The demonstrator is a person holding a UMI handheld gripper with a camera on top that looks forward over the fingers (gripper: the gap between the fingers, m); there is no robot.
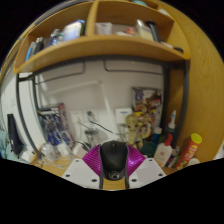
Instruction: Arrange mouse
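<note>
1. In the gripper view, the gripper (pixel 114 170) holds a black mouse (pixel 114 158). Both pink pads (pixel 95 160) press on its sides, so the fingers are closed on it.
2. The mouse sits between the fingers, up off the desk.
3. Beyond it stand bottles (pixel 166 150) and other small things in a crowd.
4. A wooden shelf (pixel 100 50) with books runs above, against a white wall (pixel 95 90).

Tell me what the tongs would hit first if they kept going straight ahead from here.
The tongs already hold the black mouse between their pads. Straight beyond it, probably the white wall under the wooden shelf; the bottles stand off to the side. Depth is unclear.
</note>
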